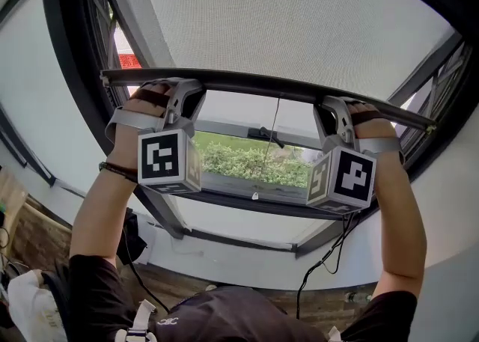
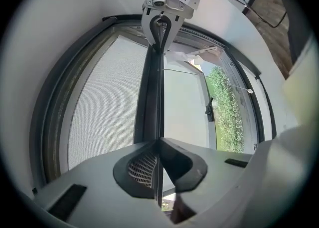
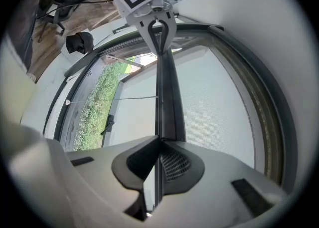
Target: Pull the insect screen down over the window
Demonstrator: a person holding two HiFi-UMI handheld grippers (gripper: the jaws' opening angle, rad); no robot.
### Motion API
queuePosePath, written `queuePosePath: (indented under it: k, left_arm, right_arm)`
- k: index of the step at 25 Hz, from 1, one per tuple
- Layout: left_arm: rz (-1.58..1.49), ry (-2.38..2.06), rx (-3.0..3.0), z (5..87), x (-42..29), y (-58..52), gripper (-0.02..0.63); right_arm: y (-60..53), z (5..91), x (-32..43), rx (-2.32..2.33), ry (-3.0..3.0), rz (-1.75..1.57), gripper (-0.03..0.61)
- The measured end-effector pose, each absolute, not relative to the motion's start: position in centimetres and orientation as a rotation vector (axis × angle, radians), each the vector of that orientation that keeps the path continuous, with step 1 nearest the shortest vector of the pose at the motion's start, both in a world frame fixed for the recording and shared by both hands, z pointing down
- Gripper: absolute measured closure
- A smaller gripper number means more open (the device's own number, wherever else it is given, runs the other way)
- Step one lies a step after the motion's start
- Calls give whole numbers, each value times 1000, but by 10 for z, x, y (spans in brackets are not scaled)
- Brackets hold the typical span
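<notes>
While both sets of jaws sit pinched almost shut on its bottom rail (image 1: 254, 84), the insect screen (image 1: 299, 22) hangs partway down the window.
The left gripper (image 1: 182, 93) clamps the rail near one end and the right gripper (image 1: 334, 111) near the other, with only the thin rail edge between the ribbed pads. The mesh is fine, grey, soft and see-through, and likely tears or creases if grabbed directly. The rail is a dark, straight, stiff profile, probably light metal with a smooth finish, so it is the only sensible place to hold. Holding near both ends should keep it level in the dark window frame (image 1: 71, 78); an uneven pull risks jamming. A thin pull cord (image 1: 274, 127) hangs from mid-rail. The gap below is uncovered, with a green hedge (image 1: 247, 161) showing through.
</notes>
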State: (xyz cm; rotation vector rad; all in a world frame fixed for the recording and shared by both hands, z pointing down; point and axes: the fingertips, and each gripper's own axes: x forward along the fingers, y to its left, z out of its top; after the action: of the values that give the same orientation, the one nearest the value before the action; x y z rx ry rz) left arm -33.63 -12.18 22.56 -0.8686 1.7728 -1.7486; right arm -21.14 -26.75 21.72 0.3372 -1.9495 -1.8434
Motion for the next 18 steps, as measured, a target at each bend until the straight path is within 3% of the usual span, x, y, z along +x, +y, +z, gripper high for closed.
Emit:
queuePosePath:
  k: [18]
  left_arm:
    - [-1785,1783,-1052,298,-325,-123,591]
  right_arm:
    - [-265,291,-207,227,-1922,-1747,555]
